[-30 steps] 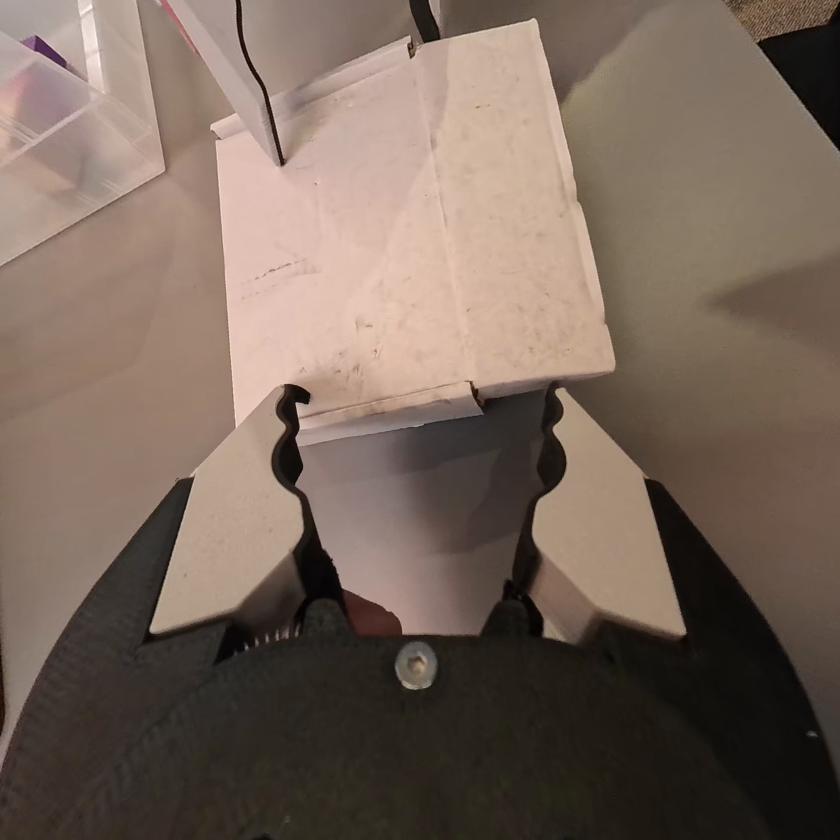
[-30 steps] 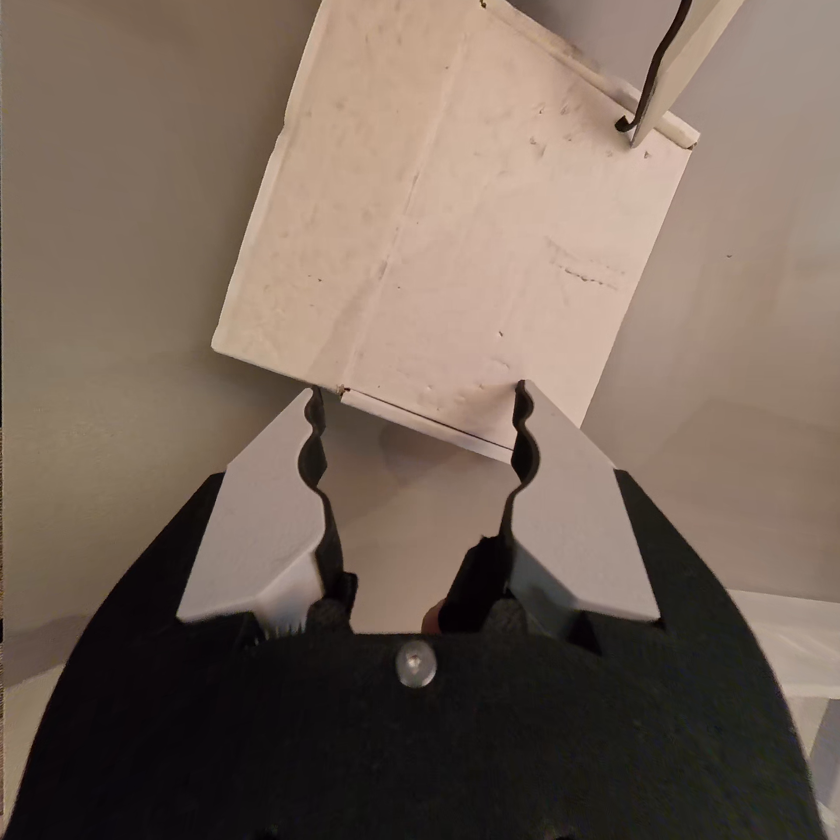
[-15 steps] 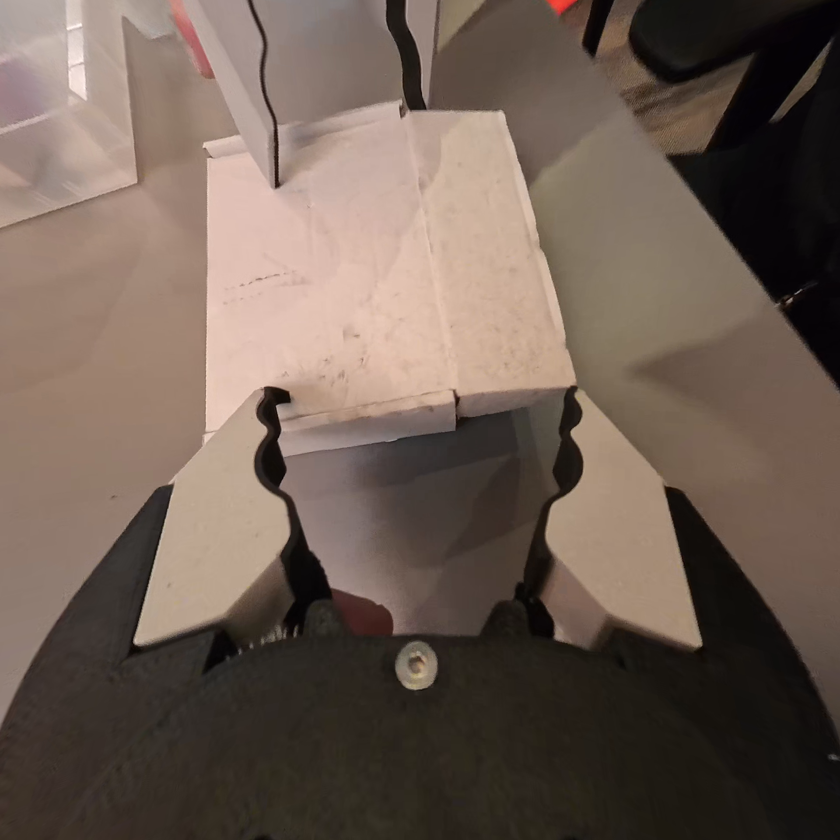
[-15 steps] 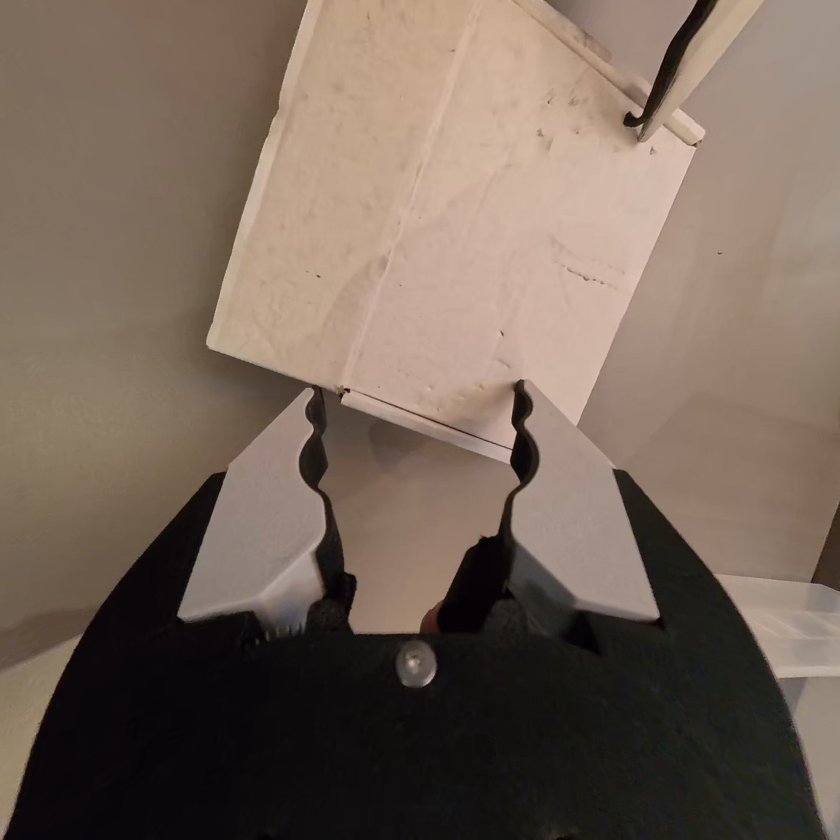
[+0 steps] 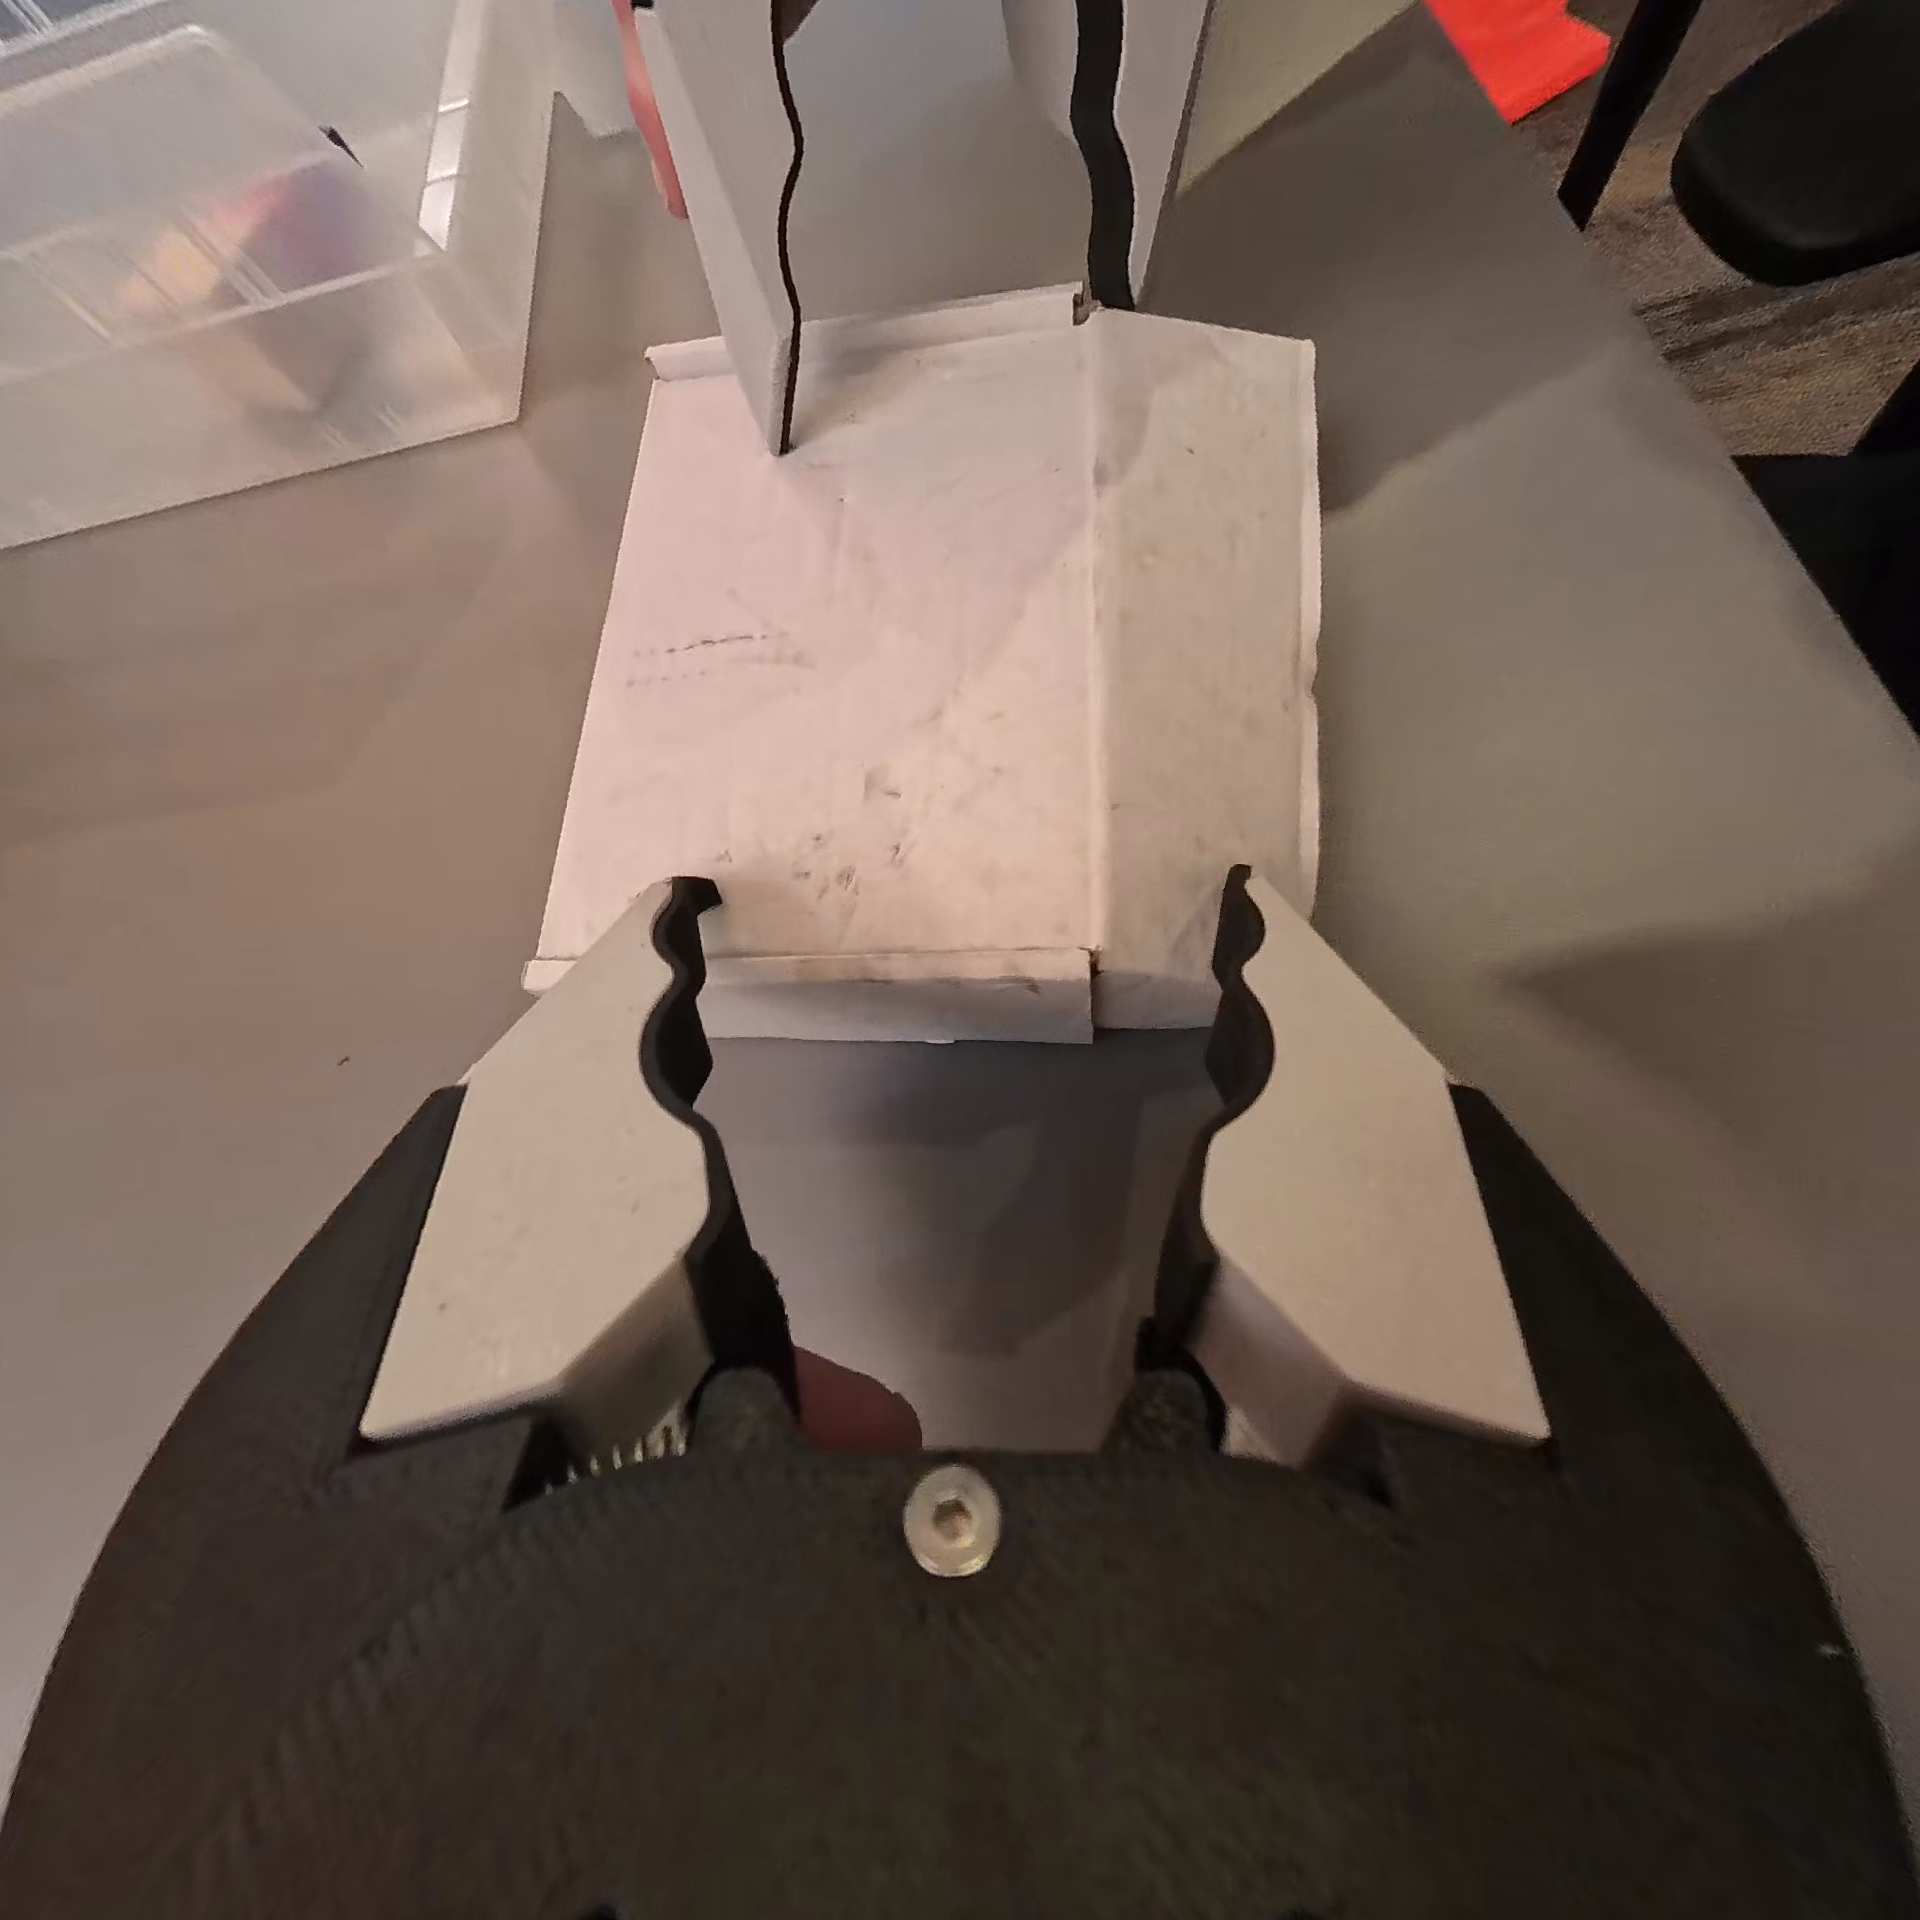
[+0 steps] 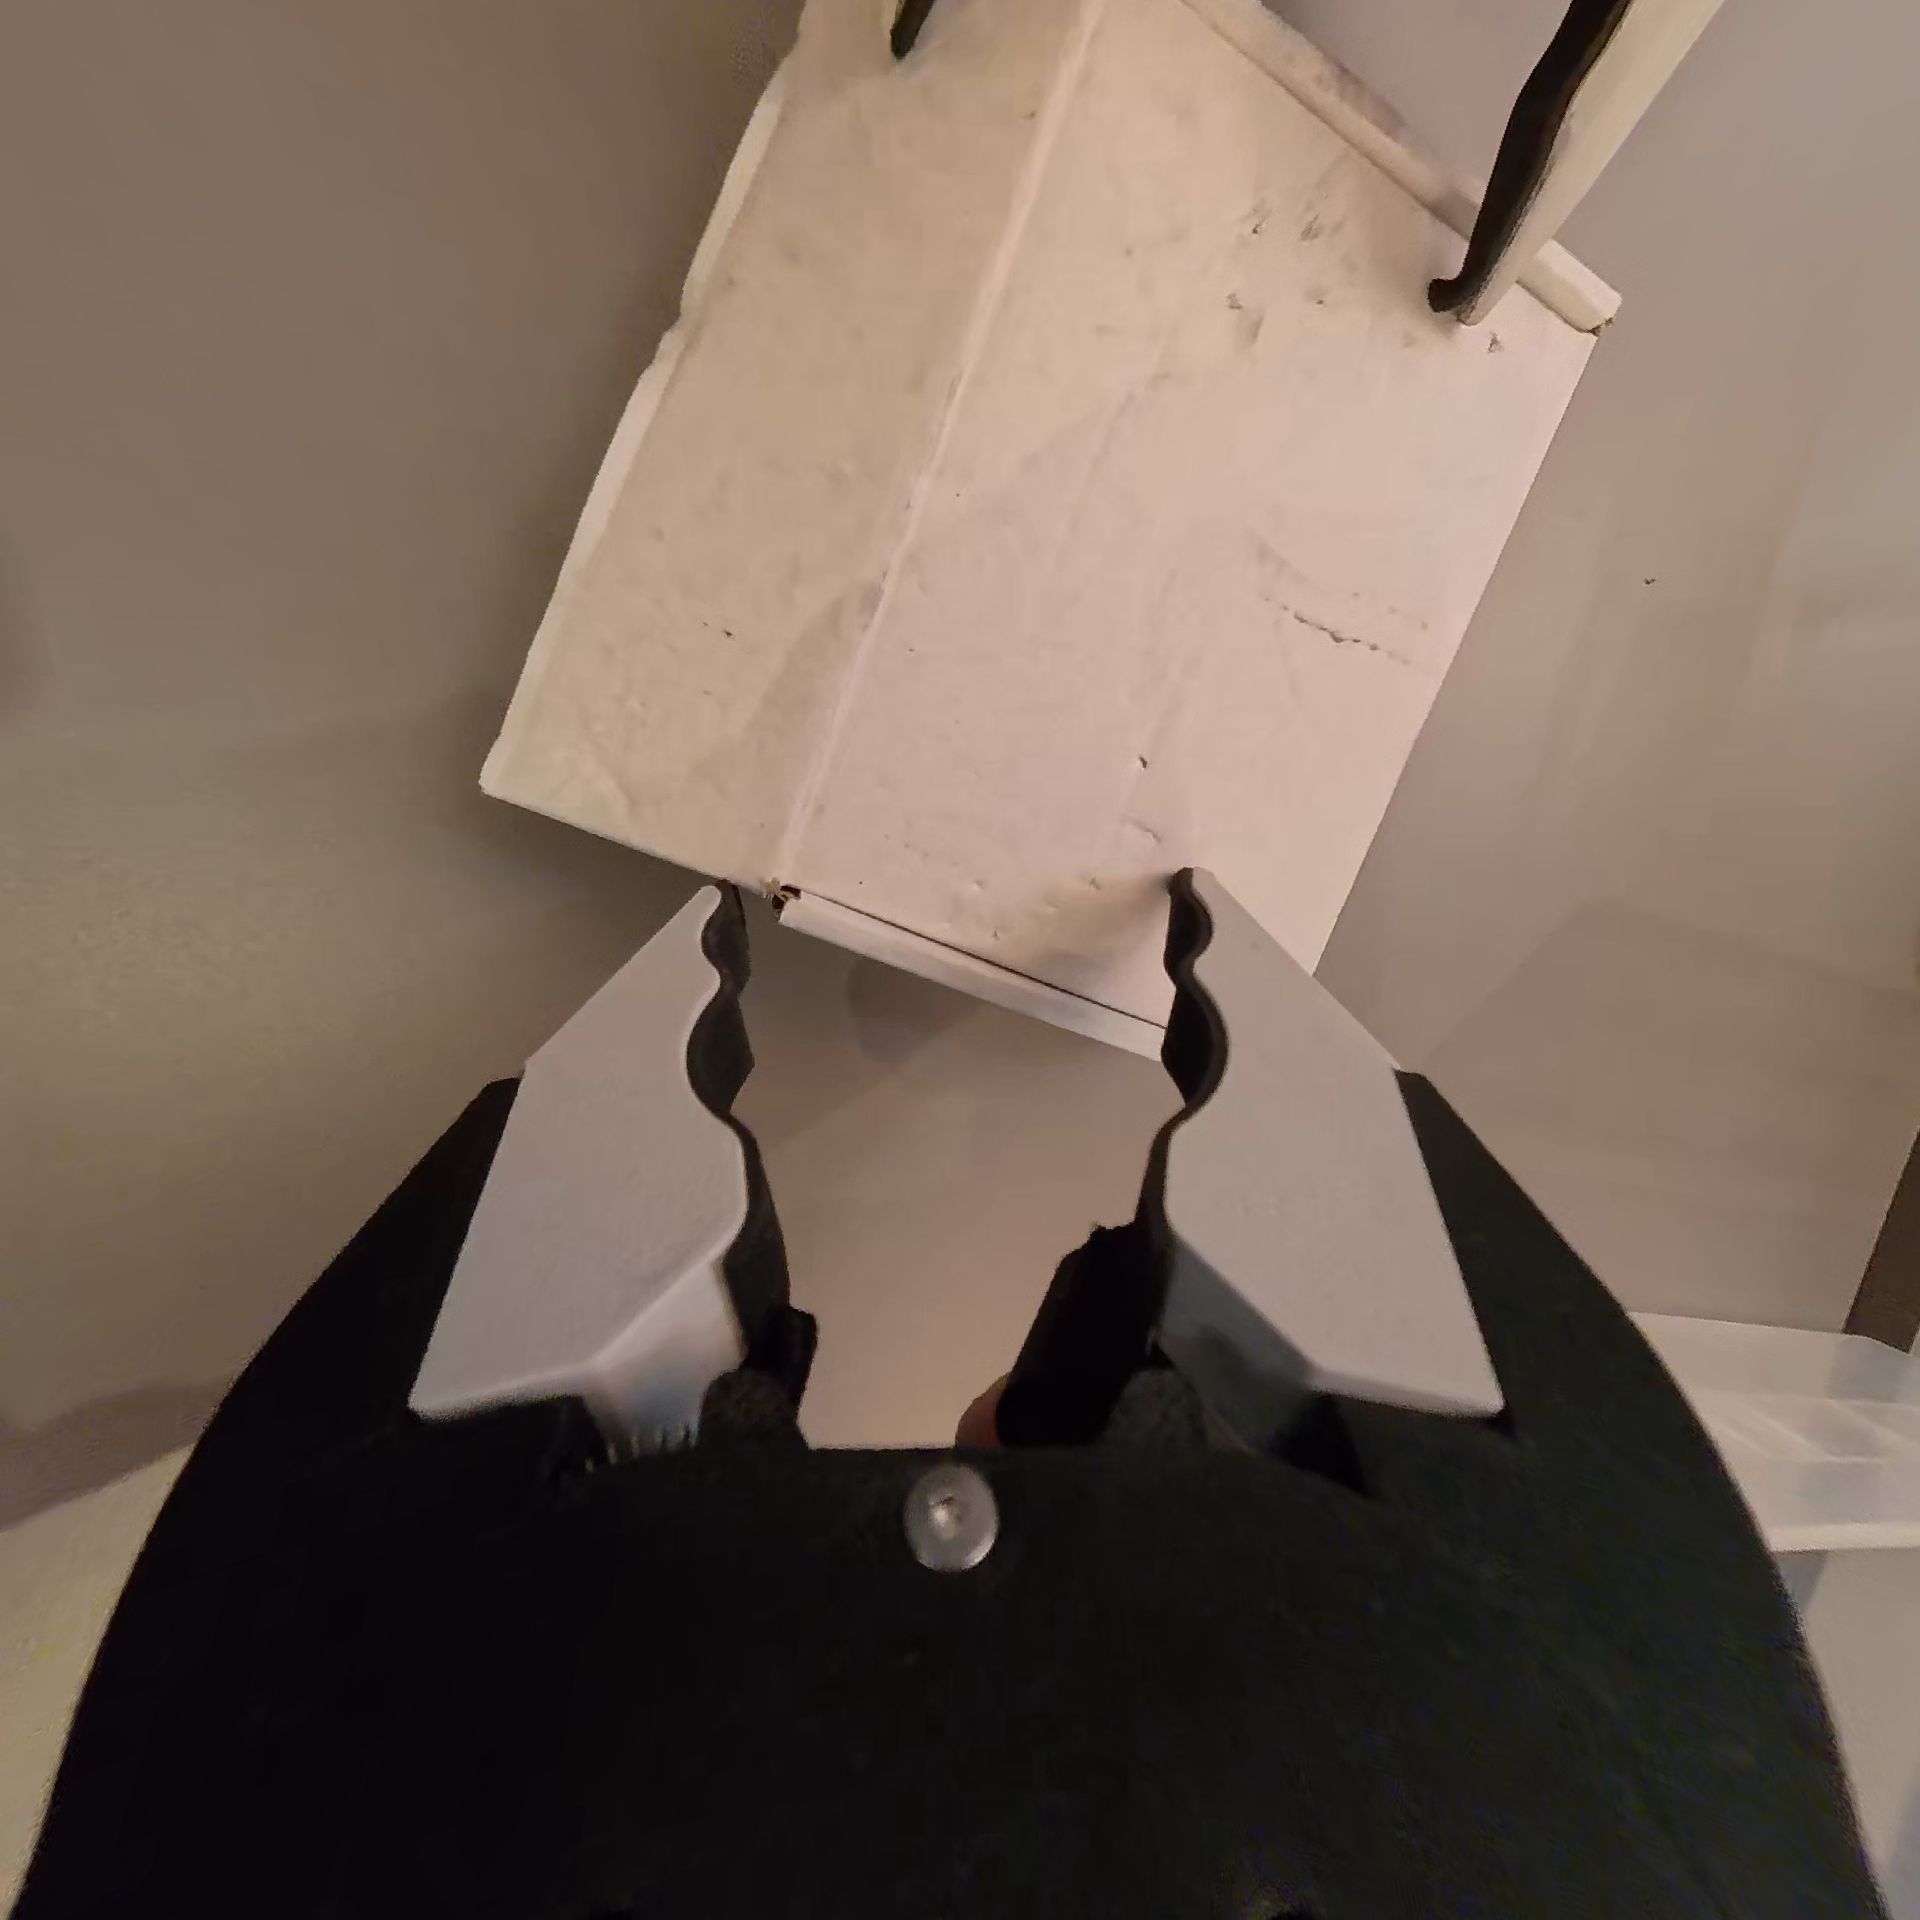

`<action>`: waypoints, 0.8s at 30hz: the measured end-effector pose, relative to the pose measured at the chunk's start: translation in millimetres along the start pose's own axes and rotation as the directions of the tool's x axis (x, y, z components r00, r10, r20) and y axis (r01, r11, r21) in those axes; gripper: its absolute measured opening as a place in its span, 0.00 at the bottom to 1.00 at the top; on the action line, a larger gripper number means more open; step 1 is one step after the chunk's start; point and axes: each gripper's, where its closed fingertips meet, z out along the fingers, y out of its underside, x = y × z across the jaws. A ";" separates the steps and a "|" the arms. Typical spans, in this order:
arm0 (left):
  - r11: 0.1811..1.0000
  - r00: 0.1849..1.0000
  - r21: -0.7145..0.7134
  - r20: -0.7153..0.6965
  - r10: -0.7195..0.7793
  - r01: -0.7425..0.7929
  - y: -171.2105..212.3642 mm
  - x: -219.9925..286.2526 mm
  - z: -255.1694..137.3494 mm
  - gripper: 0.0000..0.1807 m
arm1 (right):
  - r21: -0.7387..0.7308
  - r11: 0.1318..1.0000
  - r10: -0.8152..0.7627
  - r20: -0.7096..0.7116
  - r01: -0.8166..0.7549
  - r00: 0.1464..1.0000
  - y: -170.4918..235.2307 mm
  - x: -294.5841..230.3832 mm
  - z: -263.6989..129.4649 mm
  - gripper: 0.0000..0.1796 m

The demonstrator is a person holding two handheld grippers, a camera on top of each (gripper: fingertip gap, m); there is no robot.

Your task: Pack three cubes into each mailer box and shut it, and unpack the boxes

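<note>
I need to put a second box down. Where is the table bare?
Bare table lies left of the mailer box, below the clear bin, and on the box's right up to the table edge. It is crowded at the box's ends, where the left gripper and right gripper stand open.

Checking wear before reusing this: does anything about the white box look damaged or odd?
Yes. The closed mailer box is scuffed with dark marks, its lid is creased and dented, and its front tuck flap sticks out slightly. Both the left claw and the right claw are open.
</note>
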 end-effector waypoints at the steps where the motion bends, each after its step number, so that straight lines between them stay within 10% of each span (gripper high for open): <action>1: 1.000 1.000 -0.007 0.008 0.011 -0.011 0.6 -0.4 0.5 0.54 | -0.001 1.000 -0.001 -0.001 0.001 1.000 0.1 0.0 0.1 0.44; 12: 0.998 1.000 -0.055 0.009 0.019 -0.018 1.6 -1.1 0.7 0.53 | 0.001 0.993 0.117 0.191 -0.120 0.974 -6.9 -11.6 -7.7 0.57; 24: 0.984 0.987 -0.142 0.103 0.125 -0.110 7.0 -9.5 3.9 0.45 | -0.132 0.986 0.088 -0.076 -0.097 0.993 -4.3 2.4 3.7 0.43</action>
